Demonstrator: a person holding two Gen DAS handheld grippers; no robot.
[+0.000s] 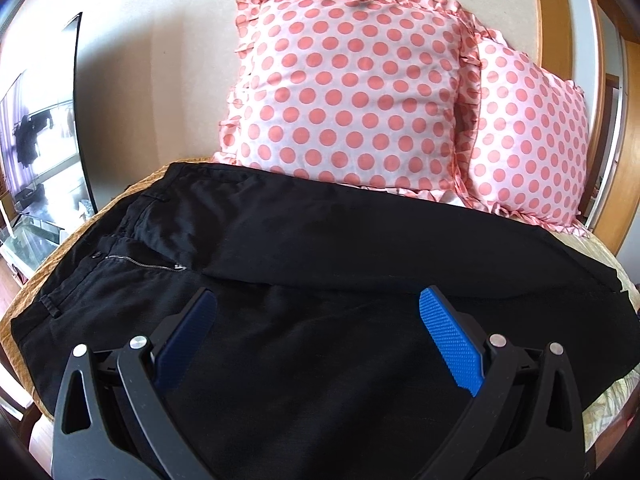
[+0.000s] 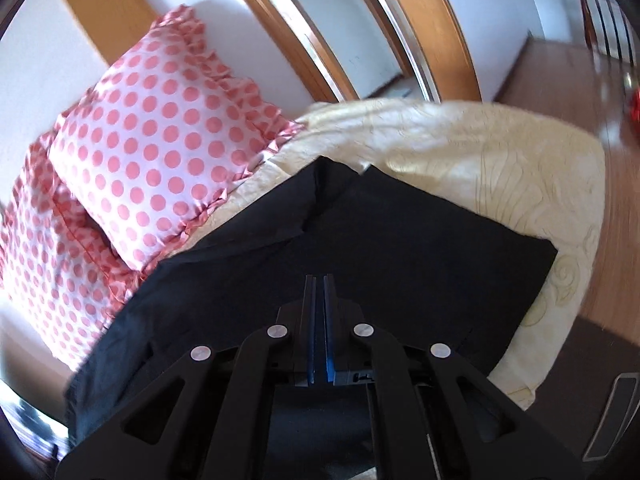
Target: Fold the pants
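Note:
Black pants (image 1: 320, 240) lie spread flat across the bed, waistband and zipper (image 1: 144, 265) at the left, legs running right. My left gripper (image 1: 316, 308) is open, its blue pads wide apart, above the near leg around the thigh. In the right wrist view the leg ends of the pants (image 2: 400, 248) lie on the cream bedspread (image 2: 500, 152). My right gripper (image 2: 319, 280) is shut, pads pressed together above the dark cloth; I see no cloth between them.
Two pink polka-dot pillows (image 1: 352, 88) (image 2: 160, 140) lean against the wall behind the pants. An orange blanket edge (image 1: 48, 276) shows at the left. A wooden door frame (image 2: 432, 28) and wood floor (image 2: 560, 64) lie beyond the bed's right end.

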